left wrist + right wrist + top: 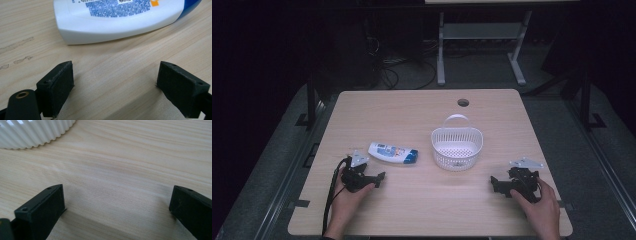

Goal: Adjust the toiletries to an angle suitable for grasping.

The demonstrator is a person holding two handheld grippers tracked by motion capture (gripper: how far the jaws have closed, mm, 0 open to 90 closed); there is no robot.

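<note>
Left gripper (379,179) gaped wide, empty, near lying white bottle (392,153); right gripper (495,184) likewise agape, empty, near basket (457,145)

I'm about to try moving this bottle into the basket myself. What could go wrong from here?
The bottle lies flat and looks smooth and rounded, so the open left tongs could squeeze it out sideways. The basket looks light and nothing holds it; the right tongs rest apart from it, so a bump might slide it.
</note>
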